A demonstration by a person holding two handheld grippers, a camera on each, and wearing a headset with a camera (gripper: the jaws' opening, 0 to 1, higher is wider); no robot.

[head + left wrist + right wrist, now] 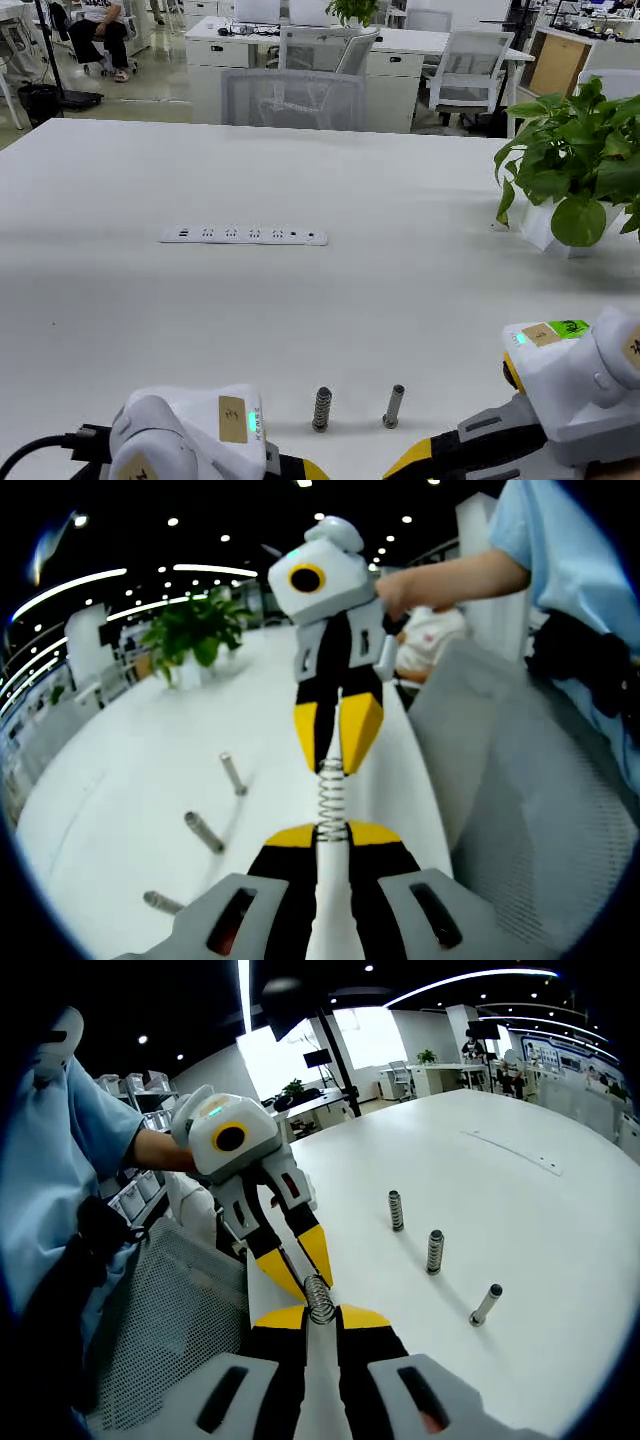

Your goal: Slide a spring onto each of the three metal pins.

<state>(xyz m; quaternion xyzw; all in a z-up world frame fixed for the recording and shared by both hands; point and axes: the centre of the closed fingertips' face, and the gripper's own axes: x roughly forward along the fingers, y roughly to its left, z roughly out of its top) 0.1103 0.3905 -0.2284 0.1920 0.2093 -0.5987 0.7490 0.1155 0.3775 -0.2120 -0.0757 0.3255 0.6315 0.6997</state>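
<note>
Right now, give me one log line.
left claw + right claw: shut on one spring | sprung pins: two | bare pin: one

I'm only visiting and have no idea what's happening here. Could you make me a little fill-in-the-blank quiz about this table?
1. The left gripper and the right gripper grip opposite ends of one ___.
2. Of the three pins standing on the table, ___ already carry springs.
3. The leafy plant stands in a ___ pot.

Missing words: spring; two; white.
</note>
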